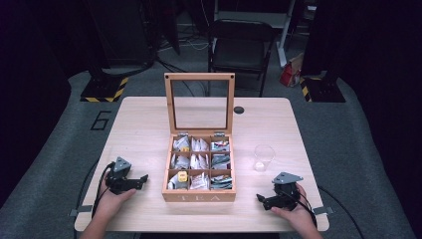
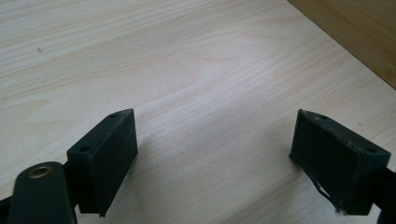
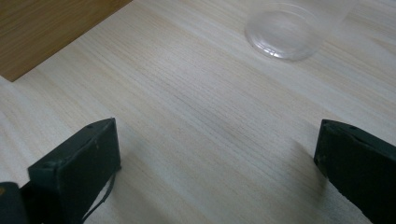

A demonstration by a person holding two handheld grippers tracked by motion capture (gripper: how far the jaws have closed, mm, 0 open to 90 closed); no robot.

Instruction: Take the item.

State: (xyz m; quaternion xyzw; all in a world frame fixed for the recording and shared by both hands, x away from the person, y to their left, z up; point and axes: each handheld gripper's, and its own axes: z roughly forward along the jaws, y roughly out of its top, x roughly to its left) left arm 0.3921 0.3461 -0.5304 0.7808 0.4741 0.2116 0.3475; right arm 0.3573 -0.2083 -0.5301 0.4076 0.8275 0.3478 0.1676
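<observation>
High view: I have both grippers parked on the table [image 1: 149,124], one on each side of the tea box [image 1: 199,172], because nothing is in hand yet and this leaves the box free to reach from either side. The left gripper [image 1: 143,179] rests near the box's left wall with its jaws pointing toward it; the right gripper [image 1: 260,198] sits near the front right corner, jaws pointing left. Both stand wide apart and hold nothing; the gripper views confirm bare wood between each pair of jaws.

The box sits at the middle of the table, front edge toward me, with its glass lid [image 1: 199,103] propped upright at the back, so the compartments lie open from above. I judge that is why it was left that way: a jaw can drop straight in.

Counting: one box, nine compartments in a three-by-three grid, all with tea bags [image 1: 199,162] inside, too many and too small to number. One compartment in the front left holds a yellow-tagged bag [image 1: 182,176]. One clear cup [image 1: 263,157] stands upright to the right of the box, just beyond my right gripper, apparently empty and probably meant to receive a bag. Two grippers, two hands.
</observation>
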